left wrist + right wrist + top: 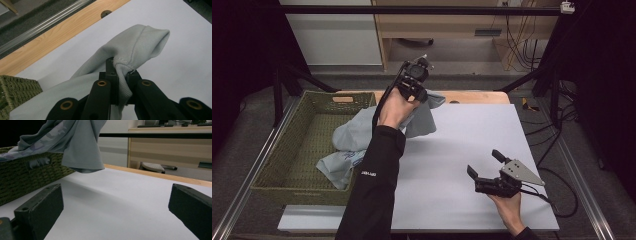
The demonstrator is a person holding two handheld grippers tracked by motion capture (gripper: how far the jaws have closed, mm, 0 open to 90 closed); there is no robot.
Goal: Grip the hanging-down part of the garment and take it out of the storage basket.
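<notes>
My left tool point(121, 75) pinches the shirt point(135, 50), lifting it from the basket point(287, 150); my right tool point(483, 165) hangs open over the table point(472, 130).

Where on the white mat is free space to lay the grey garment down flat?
The white mat is bare between the garment and the right gripper, and along its near edge. The left side is crowded: the garment drapes over the wicker basket rim, held by the left gripper.
</notes>
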